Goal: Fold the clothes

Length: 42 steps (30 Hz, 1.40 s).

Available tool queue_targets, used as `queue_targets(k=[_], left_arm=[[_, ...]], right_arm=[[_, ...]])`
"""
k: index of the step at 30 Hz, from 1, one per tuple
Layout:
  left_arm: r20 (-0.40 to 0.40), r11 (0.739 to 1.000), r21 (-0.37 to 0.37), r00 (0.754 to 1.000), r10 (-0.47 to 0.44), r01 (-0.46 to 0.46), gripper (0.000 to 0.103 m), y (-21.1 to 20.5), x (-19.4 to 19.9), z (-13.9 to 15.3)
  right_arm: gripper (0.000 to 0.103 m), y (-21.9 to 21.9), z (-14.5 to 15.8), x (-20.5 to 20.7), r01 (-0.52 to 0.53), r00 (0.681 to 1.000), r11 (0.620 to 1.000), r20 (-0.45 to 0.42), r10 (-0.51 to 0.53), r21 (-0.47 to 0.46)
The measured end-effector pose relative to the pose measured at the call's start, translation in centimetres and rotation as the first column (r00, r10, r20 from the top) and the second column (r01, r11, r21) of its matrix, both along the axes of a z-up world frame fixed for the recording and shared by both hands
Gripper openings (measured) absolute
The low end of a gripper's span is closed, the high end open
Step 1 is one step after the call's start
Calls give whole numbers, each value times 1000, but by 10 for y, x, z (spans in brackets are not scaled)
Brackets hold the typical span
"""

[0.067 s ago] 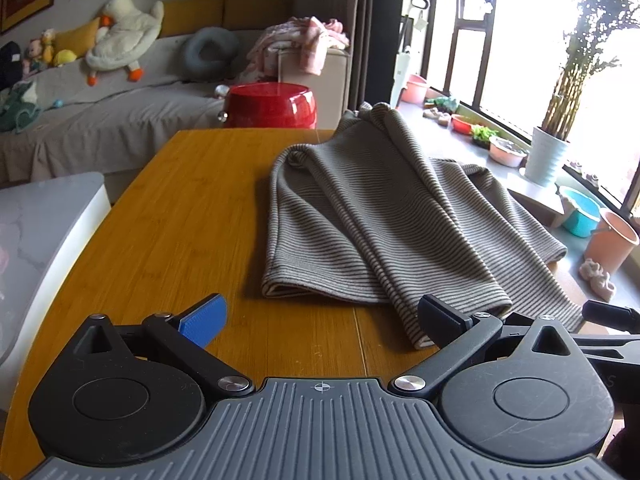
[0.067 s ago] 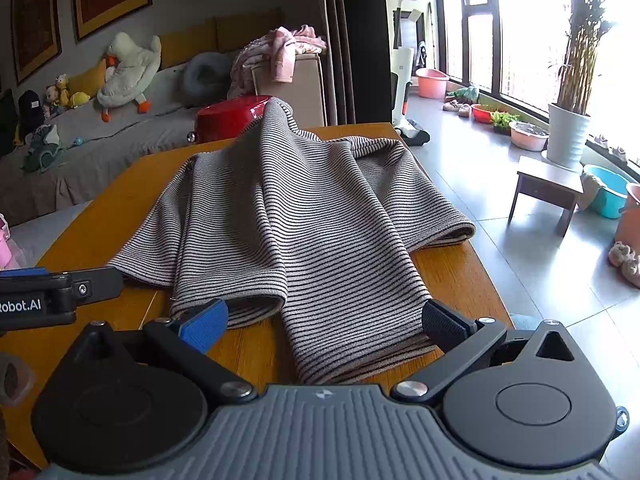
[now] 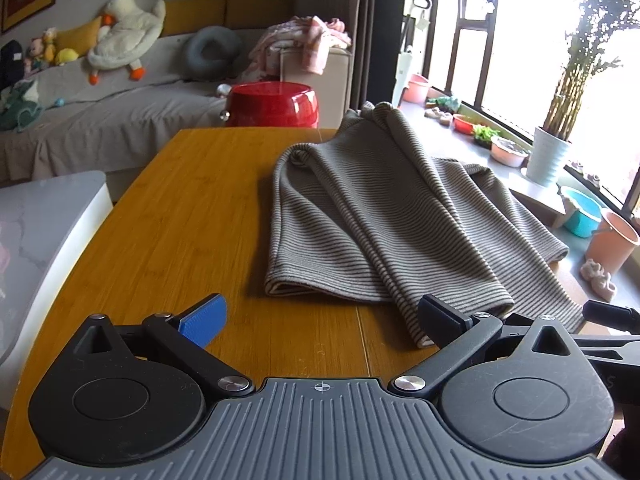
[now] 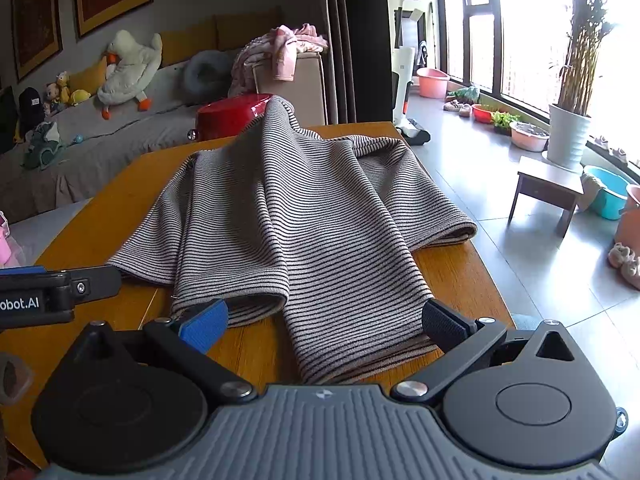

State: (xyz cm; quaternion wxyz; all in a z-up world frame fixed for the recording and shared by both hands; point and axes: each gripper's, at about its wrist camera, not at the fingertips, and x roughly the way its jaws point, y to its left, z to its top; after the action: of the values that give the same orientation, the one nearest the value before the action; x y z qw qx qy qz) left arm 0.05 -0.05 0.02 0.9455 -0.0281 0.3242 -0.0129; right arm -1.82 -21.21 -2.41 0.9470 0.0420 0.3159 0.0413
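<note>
Right wrist view shows the right tool (image 4: pixel 322 320) with its fingers spread wide, straddling the near hem of the striped garment (image 4: pixel 288 216) without gripping it; the cloth's nearest fold lies between the blue pad and the black pad, close to both. Just to its left, the left tool (image 3: pixel 320 320) is likewise apart and empty, hovering over bare wood beside the garment's left hem, its black finger near the cloth's edge. The garment lies on the tabletop (image 3: pixel 192 208) in loose overlapping layers, bunched and ridged toward the far end, edges not aligned. By my reading the folding is barely started or mid-way: some layers overlap, but flattening, squaring and the final folds remain.
</note>
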Motion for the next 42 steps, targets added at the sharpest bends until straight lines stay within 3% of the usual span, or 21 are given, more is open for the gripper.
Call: queue_targets(k=[6,8,42], left_arm=[[-6,1000,9,1000,19,-19,103,4,-3,-1],[-19,1000,8,999,28,-28,103,6,-4,0],[-31,1000,17,999,23,-22,103,7,-9,8]], right_arm=[[103,5,7,11,4,999,998,-35,-6,-63],[103,2,10,0,10,1000,999,4,-10,-37],[103,12,25,-5,-18,1000,999,23,19,-51]])
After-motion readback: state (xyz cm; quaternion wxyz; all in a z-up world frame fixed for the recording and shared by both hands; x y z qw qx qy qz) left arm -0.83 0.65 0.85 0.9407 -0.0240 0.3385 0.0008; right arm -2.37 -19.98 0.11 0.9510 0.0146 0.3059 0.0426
